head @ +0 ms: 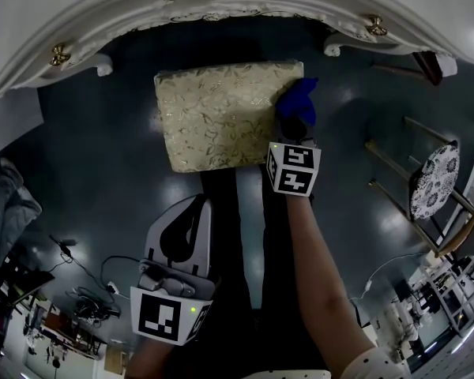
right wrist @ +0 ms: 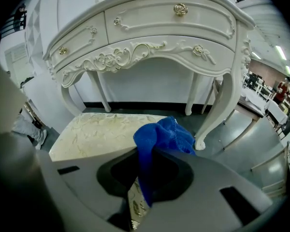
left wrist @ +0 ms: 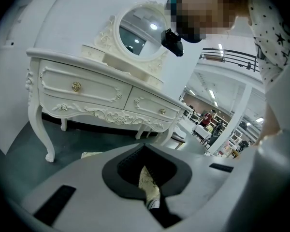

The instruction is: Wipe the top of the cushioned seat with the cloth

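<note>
**Q:** Now, where does the cloth (head: 298, 101) lie?

**A:** At the far right corner of the cushioned seat (head: 221, 117), partly overhanging its edge. The right gripper (head: 297, 125) has its jaws closed on the blue fabric, which bunches out ahead of them. Whether it presses on the patterned top cannot be told.

**Q:** And the left gripper (head: 196, 205)?

**A:** It is held back from the seat's near edge, apart from it. Its jaws are brought together with nothing between them. Through the notch behind the tips, only a sliver of the seat's pattern shows.

**Q:** Any containers?

**A:** Two drawers (right wrist: 169, 18) in the dressing table (head: 142, 10) beyond the seat. Both are shut, so their contents are hidden.

**Q:** What else is concealed or cut off?

**A:** In the head view the cloth covers the right gripper's fingertips. The seat's legs lie out of sight beneath its top. The dressing table's top is cut by the frame edge. The chair (head: 434, 181) to the right of the seat shows only in part.
</note>
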